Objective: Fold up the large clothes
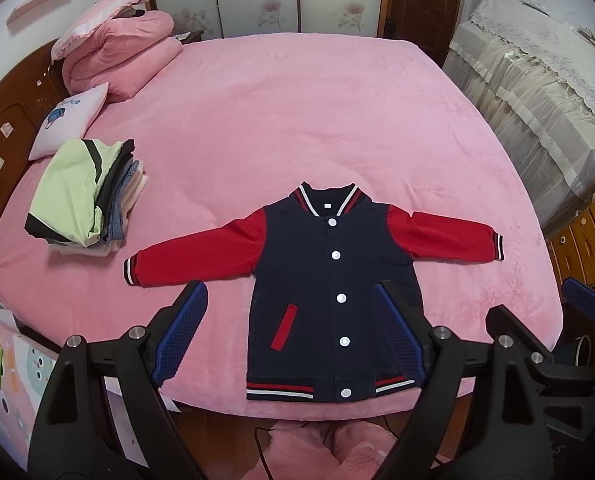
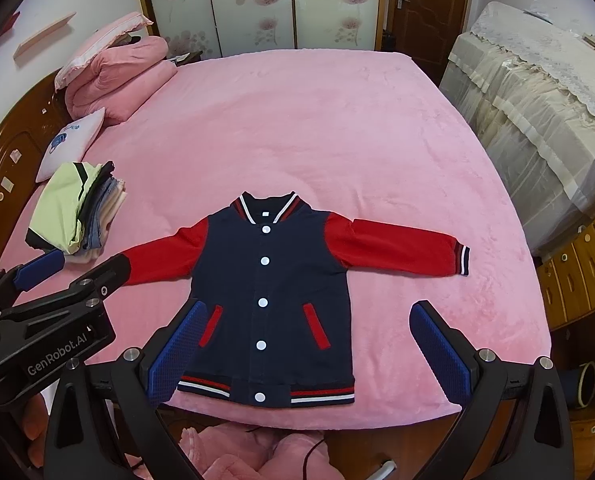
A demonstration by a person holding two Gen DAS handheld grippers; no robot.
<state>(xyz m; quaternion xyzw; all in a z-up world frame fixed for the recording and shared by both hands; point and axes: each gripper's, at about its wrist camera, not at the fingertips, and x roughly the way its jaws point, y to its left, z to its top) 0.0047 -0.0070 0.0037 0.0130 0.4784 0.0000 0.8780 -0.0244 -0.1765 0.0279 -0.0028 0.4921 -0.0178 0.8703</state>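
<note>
Blue-padded and spread wide, the left gripper (image 1: 289, 336) and right gripper (image 2: 313, 356) hover empty above the near edge of the bed (image 1: 337, 120). Just past them the jacket (image 1: 333, 292) lies flat, buttoned, hem at that edge, both red sleeves stretched sideways. Folding looks not yet begun; next, each claw probably needs to pinch a cuff and bring it inward. Farther left sits a pile of folded clothes (image 1: 85, 204).

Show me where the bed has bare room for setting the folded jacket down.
Free: the wide pink bed stretch beyond the jacket collar, up to the rolled quilt; also the strip right of the jacket, below its right sleeve. Crowded: the left side, where the stack of folded clothes and small pillow sit.
</note>
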